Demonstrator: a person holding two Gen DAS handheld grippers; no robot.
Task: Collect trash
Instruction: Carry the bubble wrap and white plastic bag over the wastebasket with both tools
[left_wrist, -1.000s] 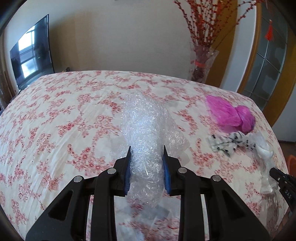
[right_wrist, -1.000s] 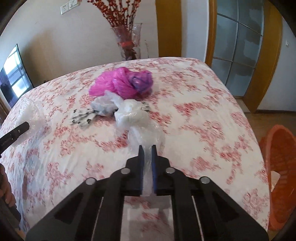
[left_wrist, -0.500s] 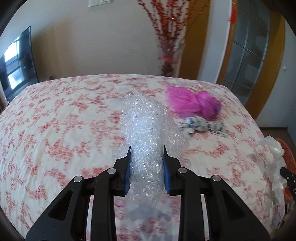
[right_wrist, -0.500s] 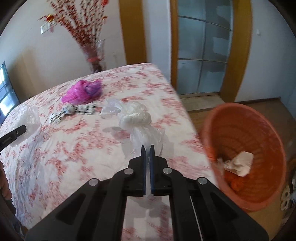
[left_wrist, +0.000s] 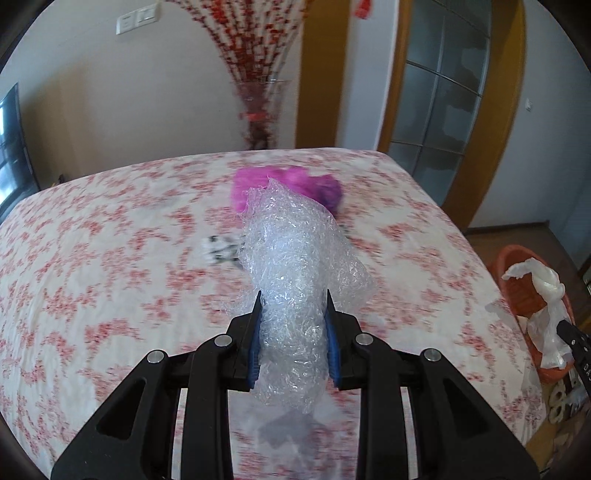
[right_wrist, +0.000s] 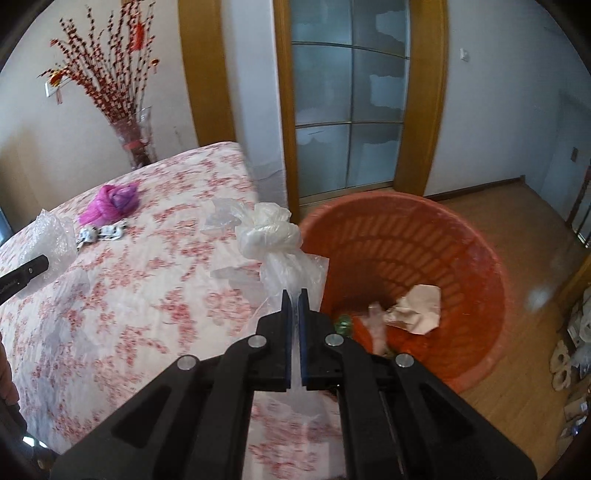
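Both grippers carry trash. My left gripper (left_wrist: 294, 308) has its blue-padded jaws spread partway, squeezing a crinkled roll of clear bubble wrap (left_wrist: 295, 258) held above the floral red-and-white bedspread (left_wrist: 110, 258). My right gripper (right_wrist: 294, 295) has its jaws nearly pressed together, pinching the thin neck of a knotted translucent white plastic bag (right_wrist: 269, 236) beside the bed's right edge, next to the round orange slatted plastic basket (right_wrist: 461, 258) holding crumpled paper (right_wrist: 417, 304). A shiny magenta plastic bag (right_wrist: 110, 199) and a black-and-white crumpled wrapper (right_wrist: 101, 232) lie towards the bed's far edge, partly hidden behind the wrap in the left view. Motion blur smears the bedspread print.
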